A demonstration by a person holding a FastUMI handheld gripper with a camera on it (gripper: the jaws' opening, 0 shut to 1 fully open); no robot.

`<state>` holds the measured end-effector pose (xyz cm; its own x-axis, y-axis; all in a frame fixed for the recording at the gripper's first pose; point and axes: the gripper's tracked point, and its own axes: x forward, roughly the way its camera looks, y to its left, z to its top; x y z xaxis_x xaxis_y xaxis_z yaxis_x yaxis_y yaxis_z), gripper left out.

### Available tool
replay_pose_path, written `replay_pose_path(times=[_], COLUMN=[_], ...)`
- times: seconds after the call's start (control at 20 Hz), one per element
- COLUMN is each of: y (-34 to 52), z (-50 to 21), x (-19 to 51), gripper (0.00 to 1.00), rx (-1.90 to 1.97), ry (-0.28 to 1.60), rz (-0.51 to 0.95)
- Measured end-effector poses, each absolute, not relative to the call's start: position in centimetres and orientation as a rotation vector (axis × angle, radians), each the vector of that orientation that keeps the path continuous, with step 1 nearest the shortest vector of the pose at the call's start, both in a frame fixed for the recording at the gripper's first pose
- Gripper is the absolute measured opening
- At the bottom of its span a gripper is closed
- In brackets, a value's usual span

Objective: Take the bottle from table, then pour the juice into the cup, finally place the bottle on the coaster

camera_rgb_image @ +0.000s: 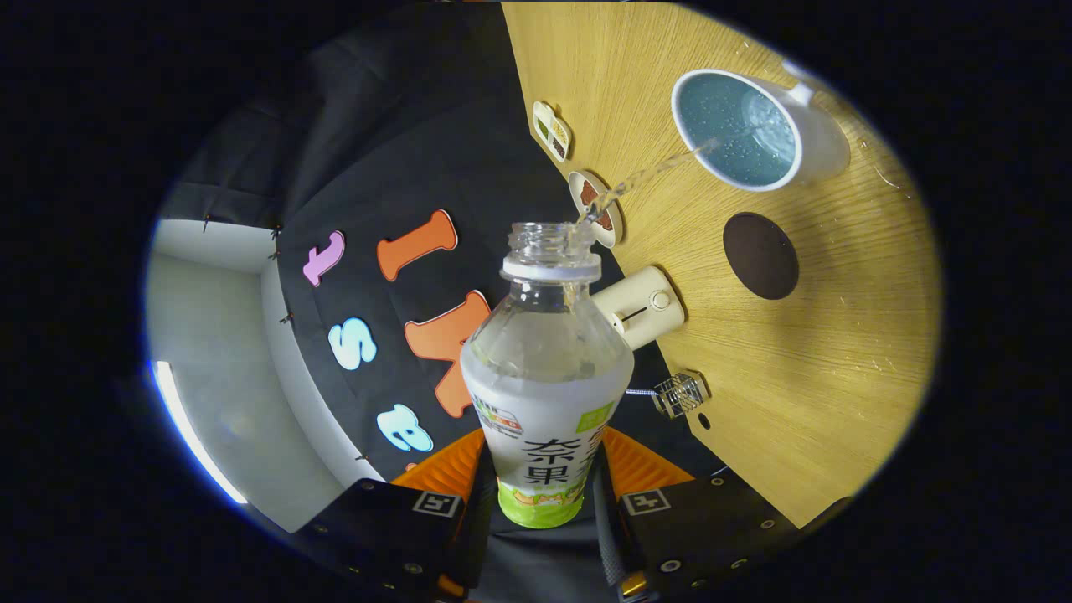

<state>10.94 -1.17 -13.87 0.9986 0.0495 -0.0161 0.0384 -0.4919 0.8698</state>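
Claw state: the claw is seen closed on the lower body of the juice bottle, one finger pressed to each side of the label; the bottle is held tipped, its uncapped mouth pointed away from the fingers.

Pour: a thin stream is seen running from the bottle mouth toward 1 o'clock and landing inside the white cup, just within its near rim; liquid already lies in the cup.

Coaster: the dark round coaster lies bare on the wooden bench, just on the near side of the cup, at about 2 o'clock from the bottle mouth.

Overflow risk: the cup is judged fairly full; if the tilt is held too long, liquid could be sent over the rim onto the bench.

Stream risk: the stream enters close to the rim; a small drop in tilt or a wobble of the hand could let it fall short, onto the bench or the coaster.

Bystanders: two small snack dishes and a cream-coloured appliance sit along the bench edge beneath the stream's path; drips at the end of the pour could land on them.

Grip risk: the bottle is held low on a smooth label; slippage or rotation between the fingers is judged possible when it is righted.

Placement risk: a wet coaster could let the bottle slide when it is set down.
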Motion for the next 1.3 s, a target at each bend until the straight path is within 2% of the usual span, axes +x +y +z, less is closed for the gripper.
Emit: replay_pose_path(times=[1.3], y=[-3.5], z=[-13.1], x=[10.9], gripper=[0.55], rx=[2.249], ry=[-0.047], rz=[-0.001])
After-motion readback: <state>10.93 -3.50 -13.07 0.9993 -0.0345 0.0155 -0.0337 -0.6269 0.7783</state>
